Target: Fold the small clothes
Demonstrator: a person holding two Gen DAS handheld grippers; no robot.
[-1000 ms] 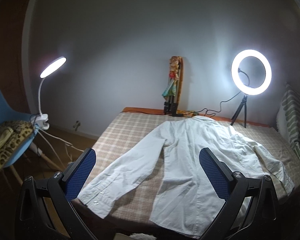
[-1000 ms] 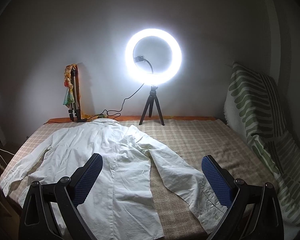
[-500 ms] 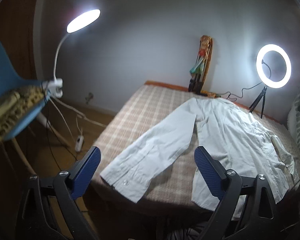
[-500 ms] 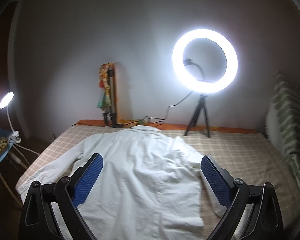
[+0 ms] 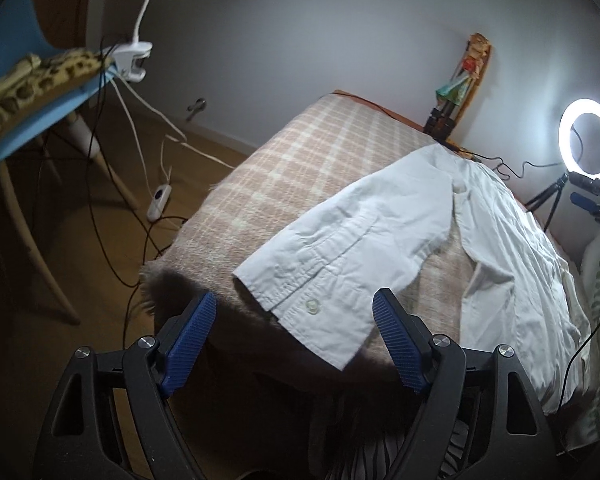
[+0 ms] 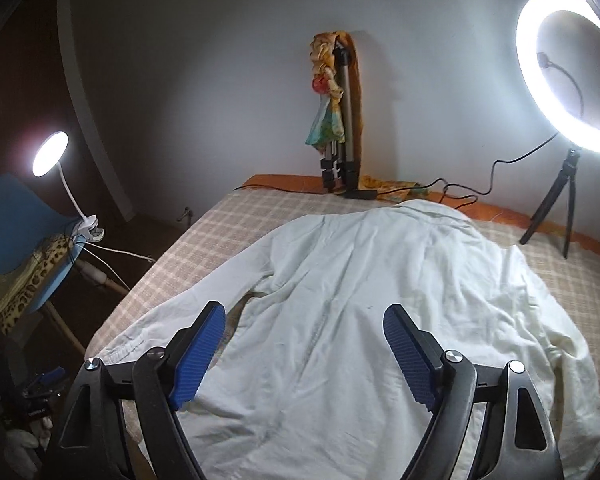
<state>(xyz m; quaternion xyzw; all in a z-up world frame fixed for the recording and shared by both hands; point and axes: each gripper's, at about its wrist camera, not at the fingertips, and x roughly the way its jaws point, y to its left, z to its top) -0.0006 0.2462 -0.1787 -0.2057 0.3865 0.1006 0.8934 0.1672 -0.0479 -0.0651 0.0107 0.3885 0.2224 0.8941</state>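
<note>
Shirt (image 6: 380,320), white, long-sleeved, lies spread flat on the plaid blanket (image 5: 300,168) covering the bed, collar twd the far wall, hem at the near edge. One sleeve (image 5: 340,248) runs out from the shirt body to the near corner of the blanket, cuff w/ a pale button (image 5: 312,306) facing up, cuff end lying over the bed edge.

Left gripper (image 5: 294,320) hangs just above that cuff, angled down; blue pads stand wide, one either side of the cuff, no contact w/ cloth visible. Jaws have just been closing a bit, nothing pinched betw. them. Right gripper (image 6: 304,332) sits over the shirt's back panel near the hem, also angled down, pads wide apart, cloth below the gap but not gripped; jaws likewise just narrowing.

Beyond the shirt collar: folded tripod (image 6: 340,120) w/ colourful cloth draped on it, leaning at the wall. To the right of the collar in the right wrist view, lit ring light (image 6: 568,68) on a small tripod, cable trailing along the blanket edge. Off the sleeve side of the shirt, on the floor: blue chair (image 5: 32,120) w/ leopard-print fabric (image 5: 40,80) on the seat, white clip lamp (image 6: 52,154) clamped to it and lit, cords and a white power strip (image 5: 158,202) on the wood floor.
</note>
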